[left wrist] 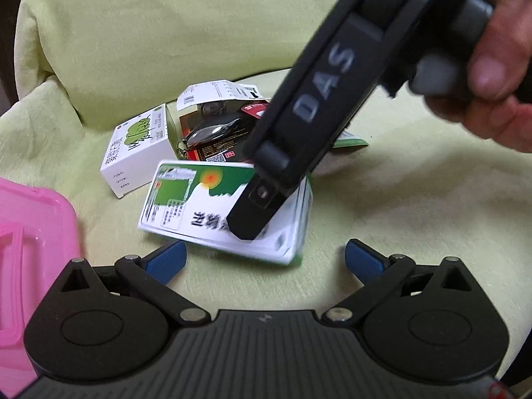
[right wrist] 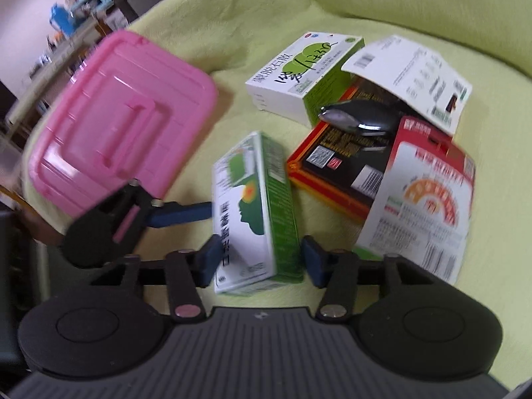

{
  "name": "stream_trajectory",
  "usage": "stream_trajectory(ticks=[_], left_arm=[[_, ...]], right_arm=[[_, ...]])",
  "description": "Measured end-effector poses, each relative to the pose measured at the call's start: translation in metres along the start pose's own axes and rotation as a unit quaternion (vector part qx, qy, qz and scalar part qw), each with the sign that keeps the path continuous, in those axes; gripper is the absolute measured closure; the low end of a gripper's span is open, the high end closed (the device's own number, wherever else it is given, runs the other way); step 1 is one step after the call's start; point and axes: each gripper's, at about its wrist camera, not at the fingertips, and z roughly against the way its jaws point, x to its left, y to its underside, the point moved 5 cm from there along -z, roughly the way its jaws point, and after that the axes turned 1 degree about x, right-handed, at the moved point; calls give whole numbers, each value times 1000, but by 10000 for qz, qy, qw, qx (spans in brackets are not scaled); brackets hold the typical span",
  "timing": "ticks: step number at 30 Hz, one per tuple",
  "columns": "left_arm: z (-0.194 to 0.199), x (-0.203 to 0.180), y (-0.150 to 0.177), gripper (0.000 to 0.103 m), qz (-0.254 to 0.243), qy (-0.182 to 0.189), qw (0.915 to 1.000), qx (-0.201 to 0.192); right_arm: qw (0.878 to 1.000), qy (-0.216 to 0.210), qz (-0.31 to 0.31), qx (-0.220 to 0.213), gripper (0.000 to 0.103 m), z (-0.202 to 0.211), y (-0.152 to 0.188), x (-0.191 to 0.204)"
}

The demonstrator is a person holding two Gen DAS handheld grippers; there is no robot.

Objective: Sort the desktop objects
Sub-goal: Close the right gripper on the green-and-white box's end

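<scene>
Five boxes (right wrist: 252, 209), one pink bin (right wrist: 123, 126)

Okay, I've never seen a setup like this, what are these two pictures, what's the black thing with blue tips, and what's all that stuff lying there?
A person holds a pair of handheld tongs in each hand, with a camera on each looking forward along the blue tips. One picture is from the left tongs, which are open and empty. The other is from the right tongs, whose tips straddle a green and white box. On the light green cloth lie more boxes, a dark shiny object I can't identify and a pink plastic lid.
</scene>
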Motion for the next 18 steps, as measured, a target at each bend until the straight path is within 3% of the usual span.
stream_trajectory(ticks=[5, 12, 18], left_arm=[[2, 5, 4, 1, 106, -36, 9999, 46], [5, 10, 7, 1, 170, -58, 9998, 72], [9, 14, 11, 1, 190, -91, 9997, 104]], right_arm=[[9979, -504, -403, 1, 59, 1, 1, -1], [9974, -458, -557, -30, 61, -19, -14, -4], [9953, -604, -750, -44, 72, -34, -21, -6]])
